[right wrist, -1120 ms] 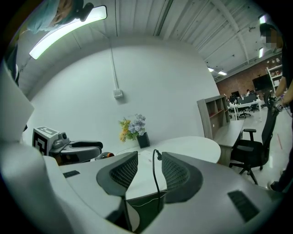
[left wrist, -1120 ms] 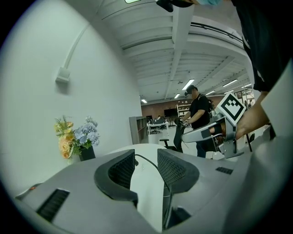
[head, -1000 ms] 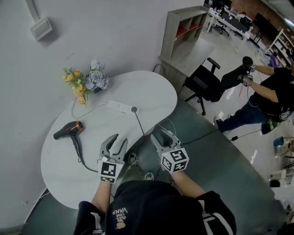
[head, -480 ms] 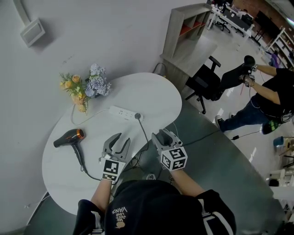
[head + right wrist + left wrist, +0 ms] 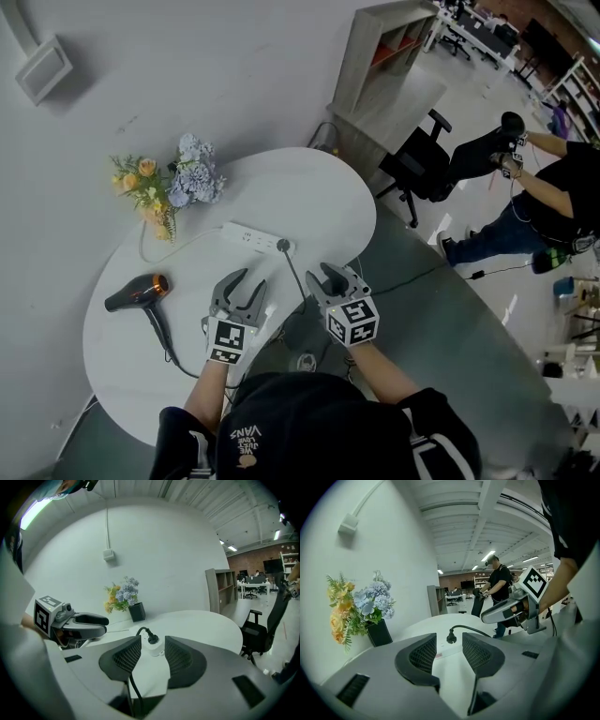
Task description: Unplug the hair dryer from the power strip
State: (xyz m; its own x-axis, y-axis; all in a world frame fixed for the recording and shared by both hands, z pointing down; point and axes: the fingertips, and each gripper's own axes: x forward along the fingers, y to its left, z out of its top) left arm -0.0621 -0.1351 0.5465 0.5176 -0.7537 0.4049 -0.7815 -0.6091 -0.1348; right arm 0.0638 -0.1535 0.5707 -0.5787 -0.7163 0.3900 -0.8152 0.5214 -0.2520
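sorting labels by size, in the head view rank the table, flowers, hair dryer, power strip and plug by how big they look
1. table
2. flowers
3. hair dryer and power strip, too alike to rank
4. plug, smallest

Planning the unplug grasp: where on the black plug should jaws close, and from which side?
Probably the round black plug head itself, not its cord. It stands proud on the right-hand end of the white power strip in the head view, so come from the near table edge, jaws straddling its sides just above the strip, then pull upward.
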